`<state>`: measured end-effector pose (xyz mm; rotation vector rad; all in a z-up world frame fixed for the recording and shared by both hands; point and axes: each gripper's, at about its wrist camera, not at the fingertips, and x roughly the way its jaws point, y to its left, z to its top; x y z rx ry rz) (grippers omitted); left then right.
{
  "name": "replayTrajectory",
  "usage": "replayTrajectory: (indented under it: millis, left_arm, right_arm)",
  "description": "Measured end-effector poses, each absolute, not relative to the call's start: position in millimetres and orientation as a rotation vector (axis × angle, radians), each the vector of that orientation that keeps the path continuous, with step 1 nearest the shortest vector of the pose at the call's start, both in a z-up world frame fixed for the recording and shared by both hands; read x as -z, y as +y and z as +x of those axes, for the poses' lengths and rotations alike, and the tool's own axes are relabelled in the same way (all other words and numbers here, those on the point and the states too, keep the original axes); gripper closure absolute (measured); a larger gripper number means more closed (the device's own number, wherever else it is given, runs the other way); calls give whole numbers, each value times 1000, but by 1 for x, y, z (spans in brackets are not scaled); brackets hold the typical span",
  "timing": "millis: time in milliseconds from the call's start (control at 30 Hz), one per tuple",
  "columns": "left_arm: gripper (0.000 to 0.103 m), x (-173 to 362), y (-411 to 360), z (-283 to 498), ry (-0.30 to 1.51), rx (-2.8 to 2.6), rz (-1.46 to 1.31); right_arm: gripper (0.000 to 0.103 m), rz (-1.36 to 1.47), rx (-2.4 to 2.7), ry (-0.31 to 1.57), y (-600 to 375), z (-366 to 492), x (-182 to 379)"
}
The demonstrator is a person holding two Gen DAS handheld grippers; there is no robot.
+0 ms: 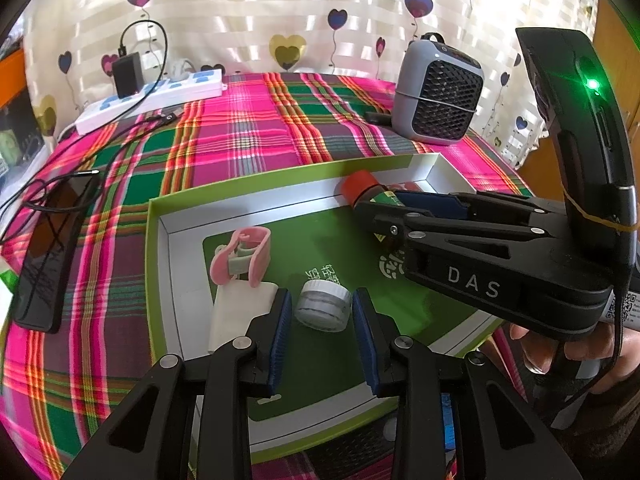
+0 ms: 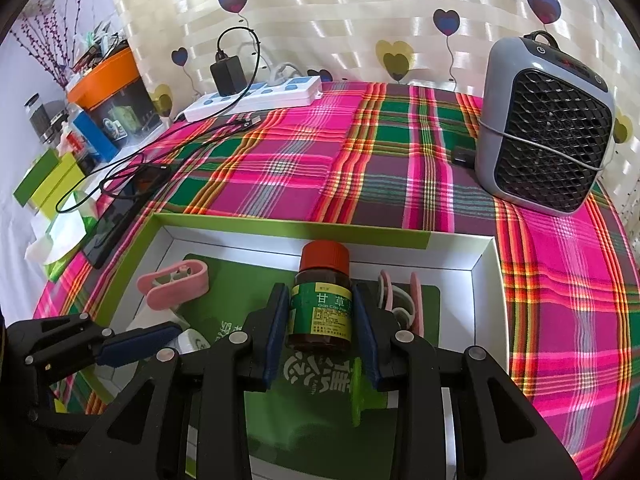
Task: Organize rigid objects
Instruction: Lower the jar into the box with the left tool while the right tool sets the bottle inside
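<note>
L claw (image 1: 320, 312) hangs over the green-rimmed box (image 1: 160, 248) on the plaid worktop (image 1: 248, 140). Small clear jar w/ white lid (image 1: 323, 307) lies on its side on the box floor, right betw the two blue pads (image 1: 282, 328). A gap shows on each side of the jar, so the pads aren't pressing it: L claw is released, jar resting in the box, not gripped.

R claw (image 2: 320, 320) is clenched on the brown bottle w/ red cap (image 2: 323, 300): blue pads sit flat against both sides of the green label, cap pointing away from the claw toward the box's far wall. Bottle is over the box interior, nearer the far right corner; can't tell if its base touches the floor.

Also in the box: pink clip (image 1: 242, 254) left of the jar, a white flat block (image 1: 240, 316) just beside the L pad, a second pink clip (image 2: 400, 300) just right of the bottle.

Outside box: grey fan heater (image 2: 544, 128) at far right, white power strip (image 2: 256, 98) at far left, dark phone (image 1: 48, 256) left of box.
</note>
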<state>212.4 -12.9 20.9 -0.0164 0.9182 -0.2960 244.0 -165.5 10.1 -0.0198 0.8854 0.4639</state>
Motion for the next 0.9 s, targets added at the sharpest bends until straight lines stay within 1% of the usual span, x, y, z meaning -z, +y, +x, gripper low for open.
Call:
replayTrajectory:
  millis: [100, 167, 200, 233, 900]
  left_arm:
    - [69, -21, -13, 212, 919, 298, -17]
    - [69, -21, -12, 211, 917, 298, -19]
    - [68, -21, -11, 211, 917, 297, -18]
    - [68, -21, -11, 210, 918, 296, -16]
    - [68, -39, -3, 174, 874, 261, -22]
  right_arm:
    - [67, -18, -465, 881, -165, 242, -11]
    - [63, -16, -465, 875, -166, 241, -12]
    - [59, -15, -466, 873, -165, 240, -13]
    - [58, -16, -467, 871, -165, 240, -13]
    - [58, 17, -463, 824, -169, 209, -30]
